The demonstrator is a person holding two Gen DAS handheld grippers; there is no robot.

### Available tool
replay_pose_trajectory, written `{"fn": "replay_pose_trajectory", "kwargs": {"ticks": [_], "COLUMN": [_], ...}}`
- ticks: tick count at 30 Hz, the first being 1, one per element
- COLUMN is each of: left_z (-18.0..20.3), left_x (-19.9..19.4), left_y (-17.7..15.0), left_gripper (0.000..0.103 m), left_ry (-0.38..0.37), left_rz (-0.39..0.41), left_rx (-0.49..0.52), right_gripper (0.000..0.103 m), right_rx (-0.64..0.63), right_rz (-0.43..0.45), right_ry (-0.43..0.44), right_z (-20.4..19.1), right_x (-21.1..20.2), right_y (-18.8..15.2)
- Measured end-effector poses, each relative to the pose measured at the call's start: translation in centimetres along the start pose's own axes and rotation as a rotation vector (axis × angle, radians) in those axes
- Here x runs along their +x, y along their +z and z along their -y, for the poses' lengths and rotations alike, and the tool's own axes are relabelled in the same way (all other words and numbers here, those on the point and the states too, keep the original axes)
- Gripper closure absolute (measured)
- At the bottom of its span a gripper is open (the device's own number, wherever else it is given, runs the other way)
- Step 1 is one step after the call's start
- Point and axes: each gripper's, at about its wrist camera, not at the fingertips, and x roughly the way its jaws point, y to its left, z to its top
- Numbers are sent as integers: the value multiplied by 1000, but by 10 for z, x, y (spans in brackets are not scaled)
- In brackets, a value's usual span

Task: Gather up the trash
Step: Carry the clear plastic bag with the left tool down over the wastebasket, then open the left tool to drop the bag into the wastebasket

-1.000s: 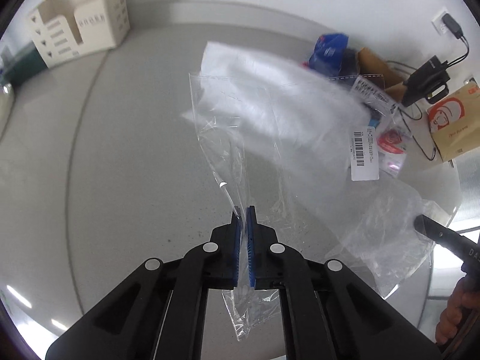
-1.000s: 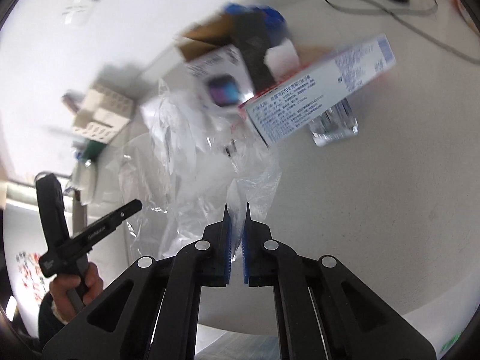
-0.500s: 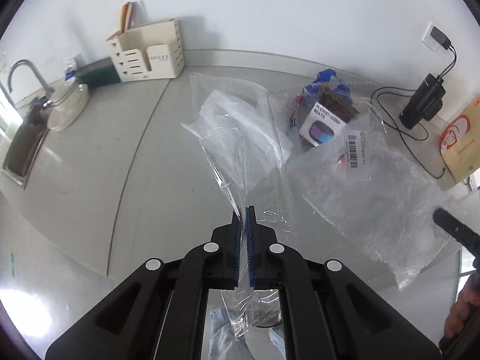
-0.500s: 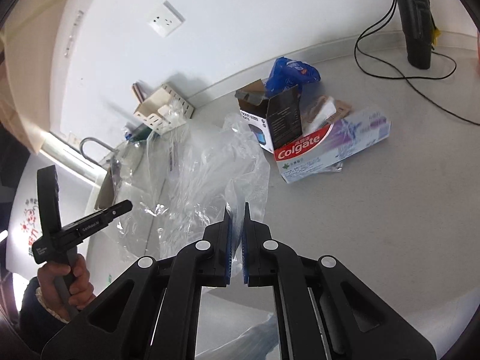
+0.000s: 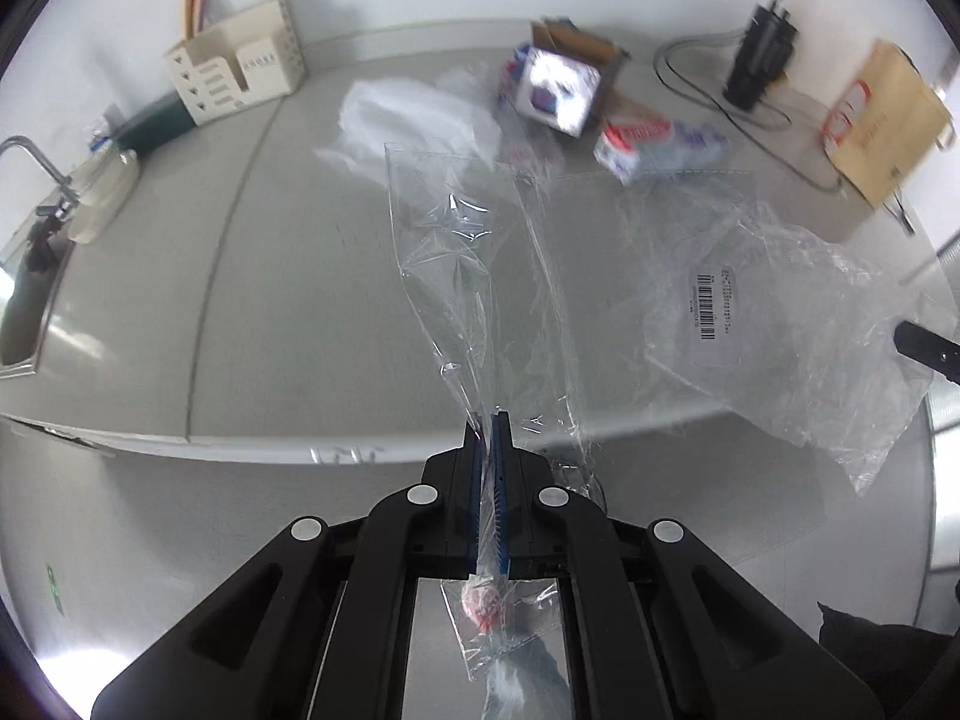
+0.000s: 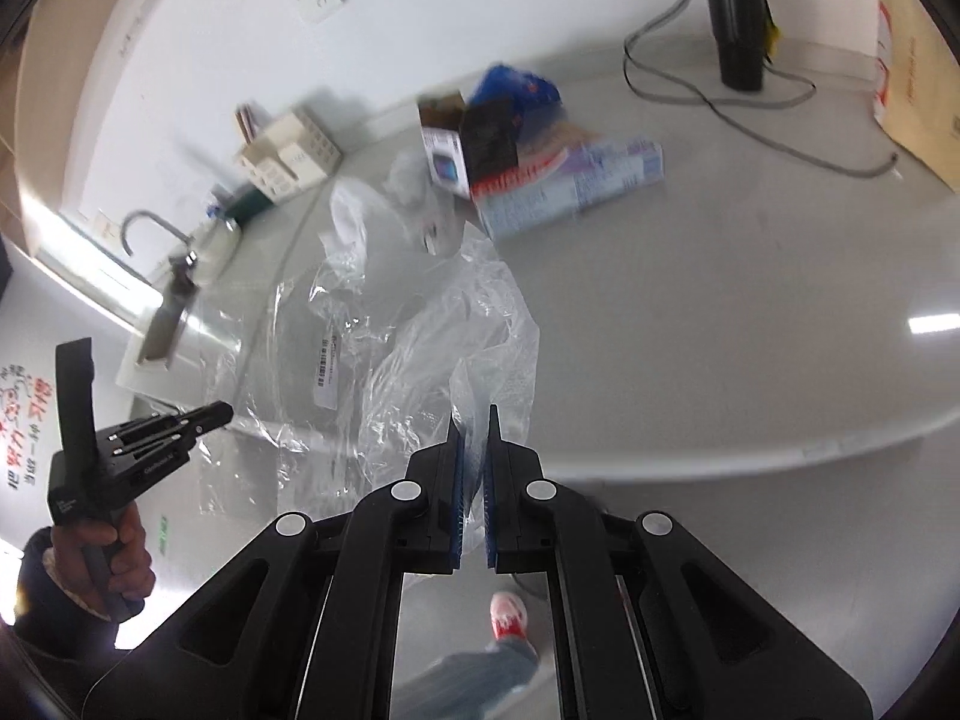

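My left gripper is shut on a narrow clear plastic bag that hangs in the air off the counter's front edge. My right gripper is closed on a corner of a larger crinkled clear bag with a barcode label; that bag also shows in the left wrist view. On the grey counter at the back lie a toothpaste box, a small open carton, a blue wrapper and white plastic film. The left gripper shows at the left of the right wrist view.
A cream organizer and a sink with tap are at the left. A black charger with cable and a brown paper bag stand at the right by the wall. The floor lies below the counter edge.
Both grippers have pulled back from the counter past its front edge, carrying their plastic bags away from the pile. The boxes stay on the counter.
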Motion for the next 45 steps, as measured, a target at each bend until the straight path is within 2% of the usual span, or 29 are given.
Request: {"fn": "replay_pose_trajectory", "kwargs": {"ticks": [3,6,9,14,19,23,25,28,33,36,39,41,42,44,45], "left_z": [1,6,9,20,37,48,50,54,67,71,71,64,61,51,47], "left_x": [20,53,90,180,311,417,472,533,599,624,638,644,643,643,638], "left_y": [-40,-79,-107,-142,-183,-208,-219,-230,-246,-250,-250,-249,-248,-246,-244], "left_gripper": [100,100,100,100,100,100,100,100,100,100,100,99,98,81,68], "left_ry": [-25,-26,-35,-7,11,53,106,153,218,169,130,109,98,96,107], "left_rz": [-59,-162,-250,-377,-484,-524,-529,-523,-501,-511,-523,-554,-567,-587,-588], "left_rx": [74,152,178,211,302,346,375,393,464,456,418,373,350,326,319], "right_gripper": [97,97,97,97,97,97,97,97,97,97,97,94,88,68,49], "right_rx": [-20,7,16,25,-7,8,11,-24,-20,7,53,108,119,135,134], "right_rz": [-97,-200,-280,-432,-513,-560,-576,-584,-575,-571,-560,-550,-554,-557,-553], "right_ry": [-42,-68,-89,-143,-207,-247,-256,-261,-264,-249,-211,-148,-134,-95,-99], "right_z": [-15,-18,-10,29,80,123,141,154,161,167,175,180,184,187,188], "right_x": [17,43,79,187,308,401,446,497,564,587,593,592,590,585,582], "right_y": [-41,-79,-108,-150,-193,-226,-241,-258,-274,-283,-287,-286,-287,-287,-287]}}
